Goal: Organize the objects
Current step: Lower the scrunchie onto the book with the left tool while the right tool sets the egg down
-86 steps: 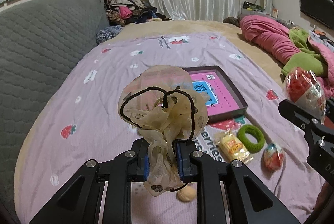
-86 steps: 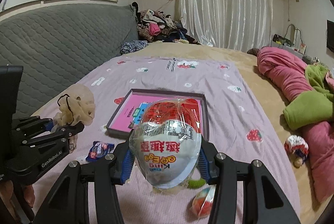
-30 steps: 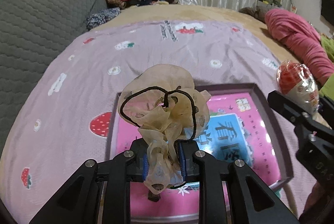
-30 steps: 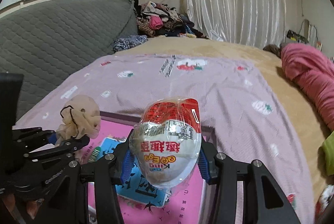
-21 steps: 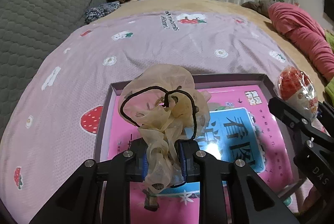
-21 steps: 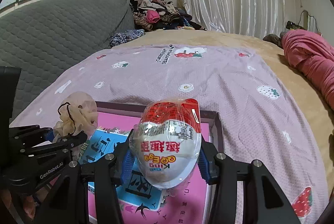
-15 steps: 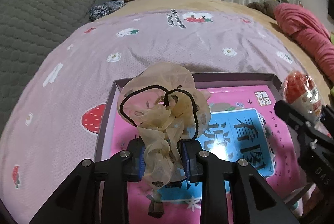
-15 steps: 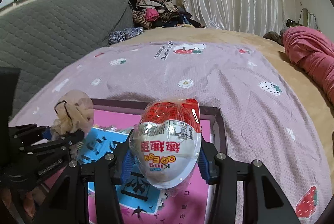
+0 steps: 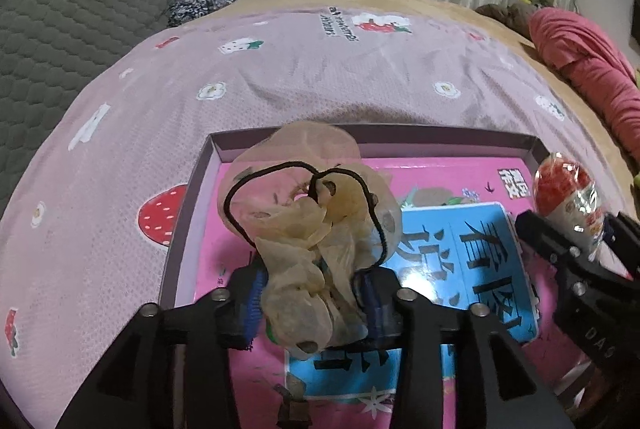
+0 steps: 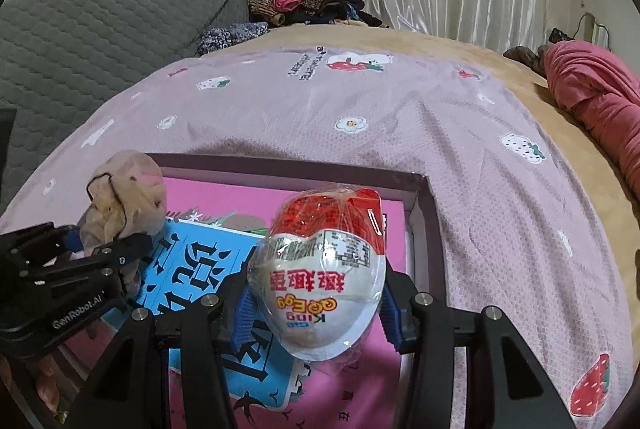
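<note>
Scrunchie [image 9: 308, 225], sheer beige with a black elastic loop, sits between the jaws of the left gripper [image 9: 310, 299] over the near-left part of the shallow tray [image 9: 188, 225]. Left jaws have just been opening; the blue pads now stand a little apart from the fabric on both sides, so the scrunchie looks released or nearly so, its lower folds hanging toward the tray floor. Judgement: this is the drop-off step, and loosening this low keeps the light fabric from drifting past the tray's left wall. Wrapped egg [image 10: 320, 281], red and white in clear film, is clamped between the blue pads of the right gripper [image 10: 316, 309], pads pressing on both flanks, label upside down. It hangs over the tray's right half, close inside the right wall, not yet set down; holding it firmly until it is low makes sense since a round egg would roll. Tray floor carries a pink sheet with a blue card [image 10: 192, 269] on it. Both grippers are pitched steeply downward toward the tray, side by side, left one visible at the left edge of the right wrist view. Tray rests on the lilac strawberry-print bedspread [image 9: 120, 133], toward its near edge.
</note>
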A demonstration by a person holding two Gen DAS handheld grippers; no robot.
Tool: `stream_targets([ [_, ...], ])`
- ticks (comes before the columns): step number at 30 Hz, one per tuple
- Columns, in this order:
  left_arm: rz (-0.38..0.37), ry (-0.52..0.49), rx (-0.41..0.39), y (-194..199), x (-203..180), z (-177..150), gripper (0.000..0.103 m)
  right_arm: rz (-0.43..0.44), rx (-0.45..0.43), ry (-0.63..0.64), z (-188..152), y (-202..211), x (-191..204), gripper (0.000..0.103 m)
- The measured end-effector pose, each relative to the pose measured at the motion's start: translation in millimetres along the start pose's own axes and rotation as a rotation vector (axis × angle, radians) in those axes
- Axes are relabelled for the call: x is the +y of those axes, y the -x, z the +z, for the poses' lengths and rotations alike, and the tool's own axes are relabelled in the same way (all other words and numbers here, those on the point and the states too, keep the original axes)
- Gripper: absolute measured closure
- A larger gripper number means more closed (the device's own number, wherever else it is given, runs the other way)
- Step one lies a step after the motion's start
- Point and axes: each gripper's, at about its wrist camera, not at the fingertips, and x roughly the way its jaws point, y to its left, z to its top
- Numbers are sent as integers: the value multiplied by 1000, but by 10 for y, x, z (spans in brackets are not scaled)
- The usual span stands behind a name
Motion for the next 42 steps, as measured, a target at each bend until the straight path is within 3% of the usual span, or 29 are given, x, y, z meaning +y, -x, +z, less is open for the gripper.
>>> stream_targets([
  [5, -7, 30, 10, -62, 83, 8, 56, -12, 13, -13, -5, -47, -18, 51],
  [9, 2, 36, 0, -32, 93, 7, 38, -6, 21, -18, -9, -47, -18, 51],
  [13, 6, 39, -5, -7, 99, 1, 32, -8, 24, -16, -3, -44, -4, 47],
  [17, 10, 46, 6, -14, 128, 5, 29, -4, 23, -21, 6, -29, -9, 38],
  [28, -30, 100, 6, 60, 254, 47, 26, 25, -19, -58, 46, 120, -63, 32],
  [33, -77, 131, 3, 97, 307, 68, 19, 27, -43, -60, 68, 203, -61, 31],
  [42, -60, 142, -36, 185, 324, 94, 19, 31, -68, -60, 99, 281, -49, 30],
])
